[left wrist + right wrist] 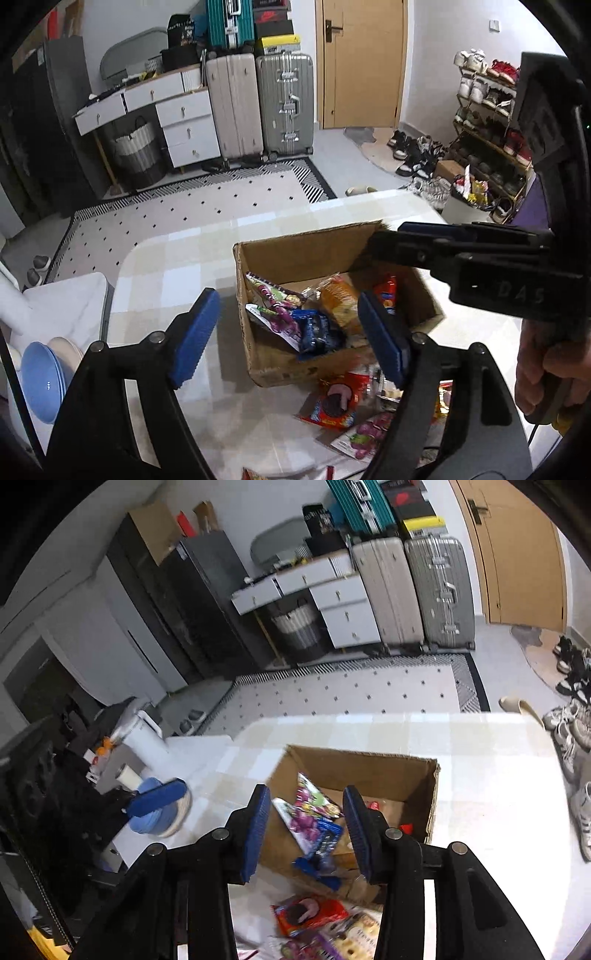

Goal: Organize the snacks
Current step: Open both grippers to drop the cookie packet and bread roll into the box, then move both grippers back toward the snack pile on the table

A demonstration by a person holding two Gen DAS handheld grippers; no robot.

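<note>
The right gripper body bears raised letters "DAS"; print on the snack packets stays unreadable.

Bright, even indoor light with soft shadows, glare on the table, strong fisheye bending (right view slightly motion-blurred).

Both my wrist cameras look forward and down from close above the counter, past my own fingers. Each frames the open cardboard box just ahead; both share it and the suitcases beyond.
</note>
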